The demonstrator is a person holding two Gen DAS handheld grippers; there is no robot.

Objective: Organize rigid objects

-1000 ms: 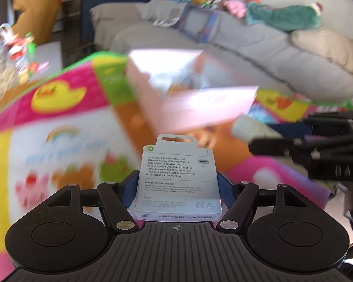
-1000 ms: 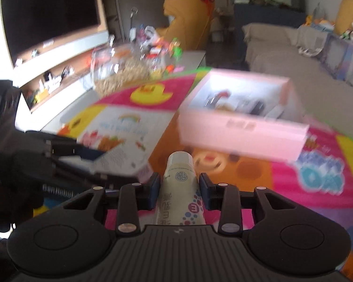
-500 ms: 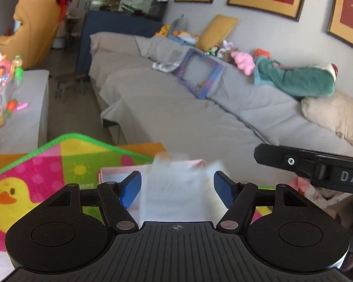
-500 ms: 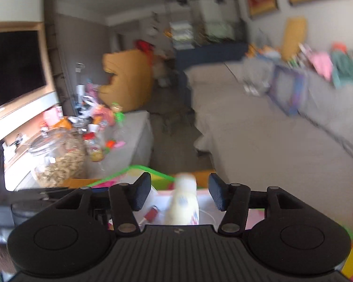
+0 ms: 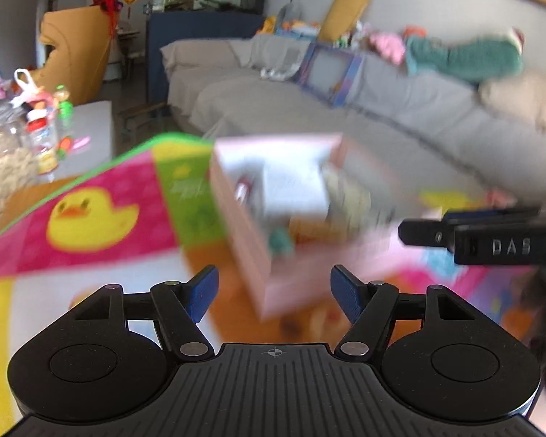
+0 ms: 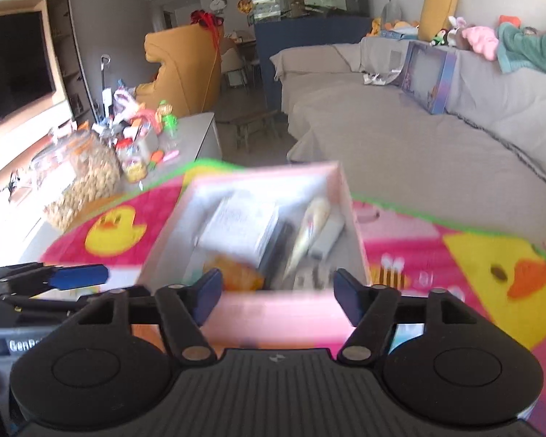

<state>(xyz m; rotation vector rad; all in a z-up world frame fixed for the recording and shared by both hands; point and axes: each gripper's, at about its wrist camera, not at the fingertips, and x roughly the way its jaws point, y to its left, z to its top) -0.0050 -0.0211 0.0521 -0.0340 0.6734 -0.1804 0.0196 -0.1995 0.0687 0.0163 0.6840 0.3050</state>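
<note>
A pink open box (image 6: pixel 273 313) stands on the colourful play mat; it also shows, blurred, in the left wrist view (image 5: pixel 251 233). Inside lie the white cable box (image 6: pixel 238 227), the pale tube (image 6: pixel 309 231), an orange item (image 6: pixel 236 275) and other small things. My left gripper (image 5: pixel 275 293) is open and empty, just in front of the box's near corner. My right gripper (image 6: pixel 276 298) is open and empty, over the box's near wall. The right gripper also shows at the right of the left wrist view (image 5: pixel 491 244).
The play mat (image 6: pixel 473 266) covers the floor, with a yellow duck print (image 5: pixel 91 216). A grey sofa (image 6: pixel 436 145) runs along the right. A low table (image 6: pixel 189 134) with a big jar of nuts (image 6: pixel 83 182) and small bottles stands at the left.
Both grippers have opened. The white cable box has left my left gripper and the tube my right; both now lie in the pink box. Both cameras have tilted back down.
</note>
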